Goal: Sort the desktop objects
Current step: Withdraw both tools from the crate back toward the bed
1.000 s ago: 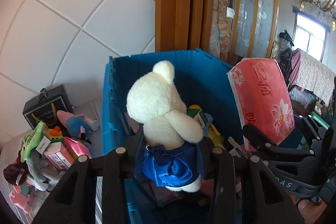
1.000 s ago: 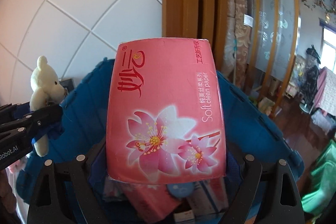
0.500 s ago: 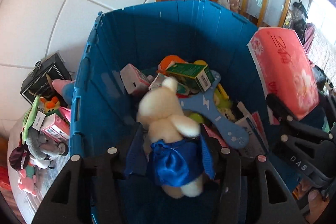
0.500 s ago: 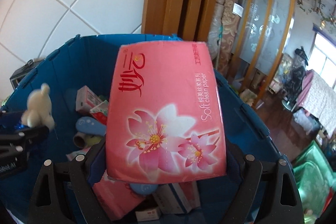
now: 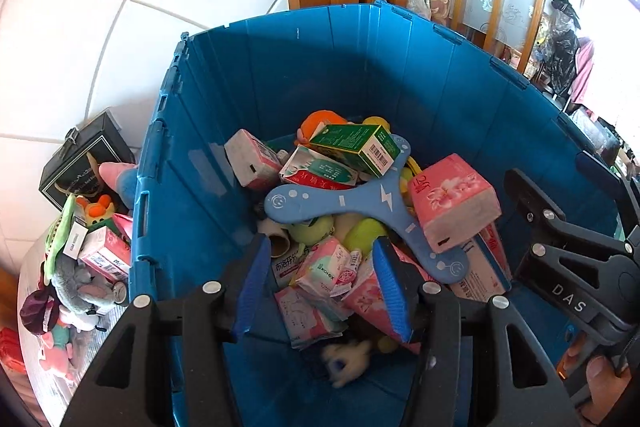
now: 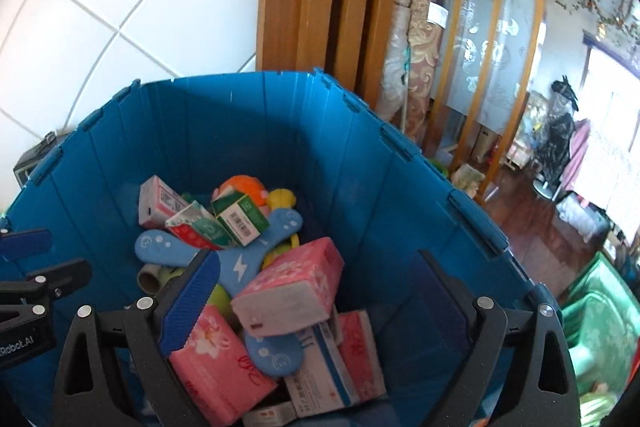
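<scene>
Hanging over the blue crate [image 5: 400,75], both tongs gape with nothing between them, left tongs [image 5: 320,291] and right tongs [image 6: 320,291] having just been opening, bear [image 5: 348,359] blurred low inside, tissue pack [image 6: 292,287] on the boomerang [image 5: 340,199].

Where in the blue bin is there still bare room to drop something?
Bare floor shows in the blue bin only along its near left wall, beside the white teddy bear. The middle and right are crowded: the blue boomerang, pink tissue pack and green box pile up there.
</scene>
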